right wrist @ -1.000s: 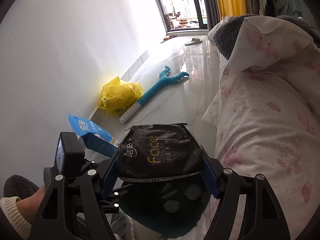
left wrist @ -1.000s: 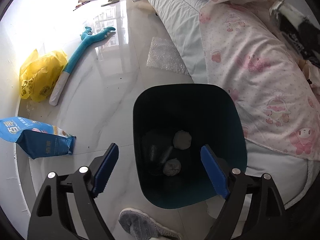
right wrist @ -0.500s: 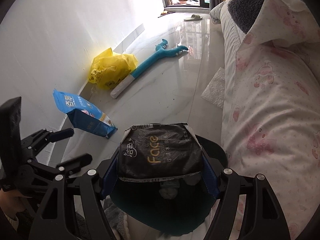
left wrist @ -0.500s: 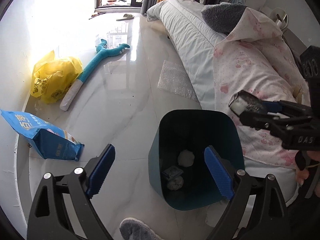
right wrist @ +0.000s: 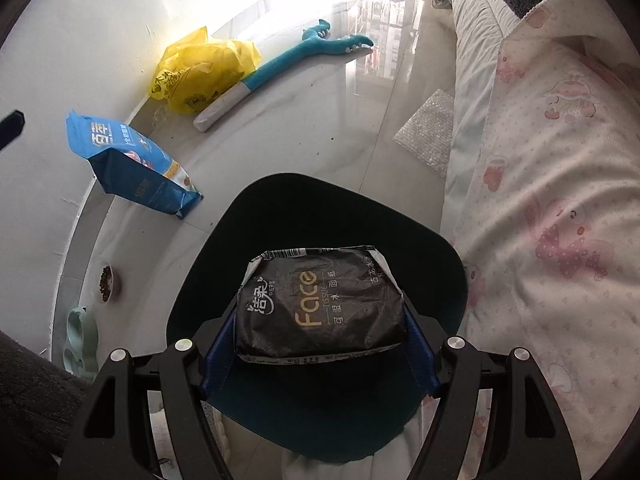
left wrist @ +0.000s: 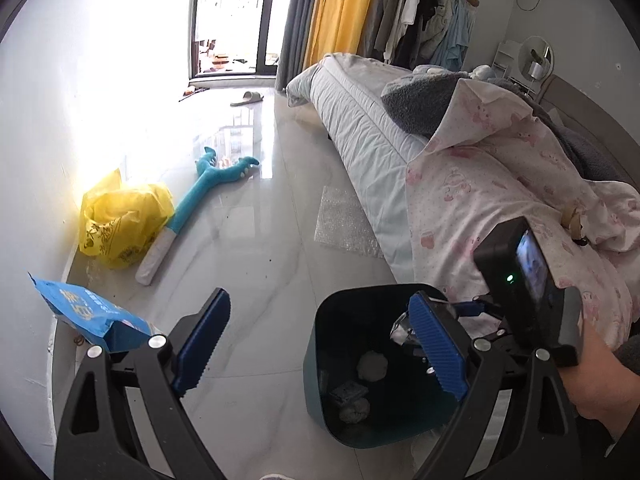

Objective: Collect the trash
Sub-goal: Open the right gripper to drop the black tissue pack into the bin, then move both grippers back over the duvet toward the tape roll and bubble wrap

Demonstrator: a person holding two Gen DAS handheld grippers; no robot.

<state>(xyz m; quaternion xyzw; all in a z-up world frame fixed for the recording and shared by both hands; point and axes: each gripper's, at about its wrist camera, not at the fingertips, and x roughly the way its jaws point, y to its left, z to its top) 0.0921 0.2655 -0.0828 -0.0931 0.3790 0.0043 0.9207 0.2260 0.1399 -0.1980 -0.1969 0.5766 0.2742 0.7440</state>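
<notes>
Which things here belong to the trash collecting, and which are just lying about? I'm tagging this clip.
In the job:
- black tissue pack, clamped in the right gripper
- dark bin under it, with scraps inside
- left gripper, open and empty

Lying about:
- yellow bag
- blue pouch
- teal plush toy
- bubble wrap
- slipper
- bed

"face tissue" on black tissue pack (right wrist: pixel 320 306)

Bed (left wrist: pixel 360 128) beside marble floor (left wrist: pixel 260 240) — blue plush toy (left wrist: pixel 208 184) (against wall).
</notes>
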